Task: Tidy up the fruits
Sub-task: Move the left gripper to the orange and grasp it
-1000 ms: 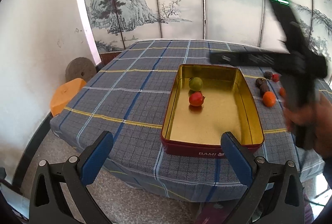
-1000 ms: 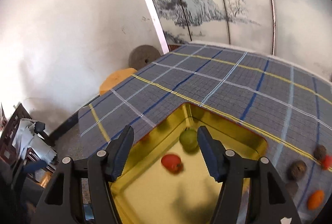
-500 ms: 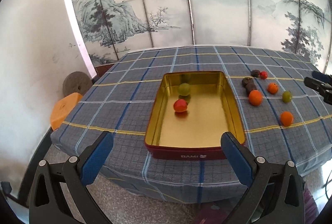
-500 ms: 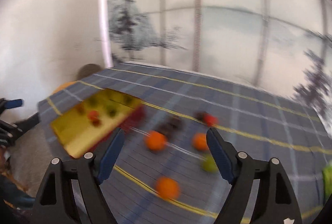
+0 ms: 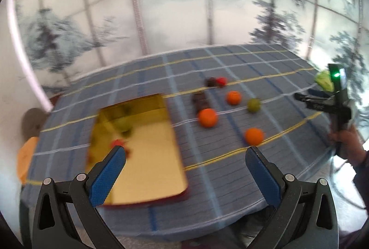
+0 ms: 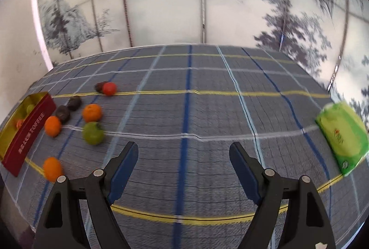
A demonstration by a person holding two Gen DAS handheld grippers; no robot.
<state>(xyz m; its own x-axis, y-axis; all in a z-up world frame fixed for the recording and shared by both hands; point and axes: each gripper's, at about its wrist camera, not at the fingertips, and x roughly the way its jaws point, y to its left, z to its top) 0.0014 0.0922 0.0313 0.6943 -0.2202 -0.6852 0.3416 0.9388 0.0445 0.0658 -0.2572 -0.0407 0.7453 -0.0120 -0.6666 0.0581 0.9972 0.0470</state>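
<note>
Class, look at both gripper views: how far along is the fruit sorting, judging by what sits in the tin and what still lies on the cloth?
Done: a green fruit and a red fruit lie in the tin. In hand: nothing; the left gripper and right gripper are both open and empty. Left: three oranges, a green fruit, a red one and three dark fruits remain on the cloth. Early stage.
</note>
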